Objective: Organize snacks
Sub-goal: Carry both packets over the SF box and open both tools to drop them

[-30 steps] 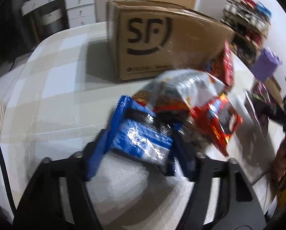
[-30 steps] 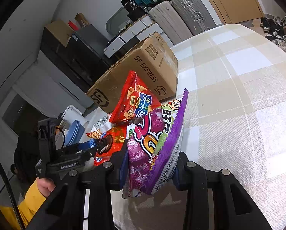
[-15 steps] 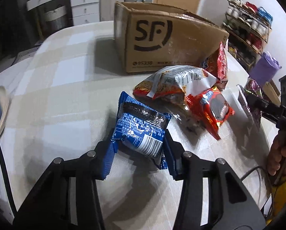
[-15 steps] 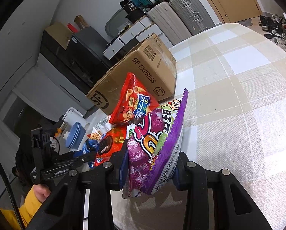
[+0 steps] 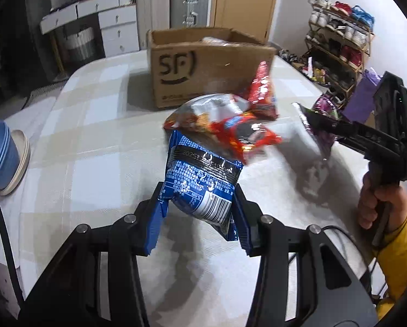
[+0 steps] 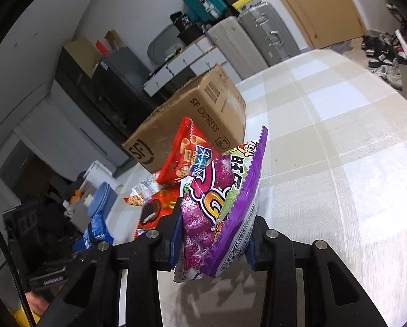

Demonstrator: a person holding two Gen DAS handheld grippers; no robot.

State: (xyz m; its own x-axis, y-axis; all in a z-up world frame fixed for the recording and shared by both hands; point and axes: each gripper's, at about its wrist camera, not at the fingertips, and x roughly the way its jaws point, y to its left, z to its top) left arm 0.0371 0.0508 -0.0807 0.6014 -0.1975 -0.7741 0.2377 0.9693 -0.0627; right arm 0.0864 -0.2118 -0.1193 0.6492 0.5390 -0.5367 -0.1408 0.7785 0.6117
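Note:
My left gripper (image 5: 198,218) is shut on a blue snack packet (image 5: 200,182), which hangs above the checked tablecloth. My right gripper (image 6: 213,245) is shut on a purple candy bag (image 6: 220,207), also held off the table. An open cardboard box (image 5: 203,62) marked SF stands at the far side, with some snack showing inside. Between me and the box lie a red cookie packet (image 5: 247,136), a silver-orange bag (image 5: 203,109) and a red chip bag (image 5: 263,92) leaning on the box. In the left wrist view the other gripper (image 5: 320,122) shows at right, held by a hand (image 5: 378,204).
Stacked blue and beige bowls (image 5: 4,158) sit at the table's left edge. A shoe rack (image 5: 337,43) stands far right, suitcases (image 5: 189,5) and white drawers (image 5: 116,27) behind the box. Bare tablecloth (image 6: 340,163) stretches to the right of the box.
My left gripper closed on the blue packet and lifted it off the table, pulling back from the pile. The right gripper kept the purple bag almost still.

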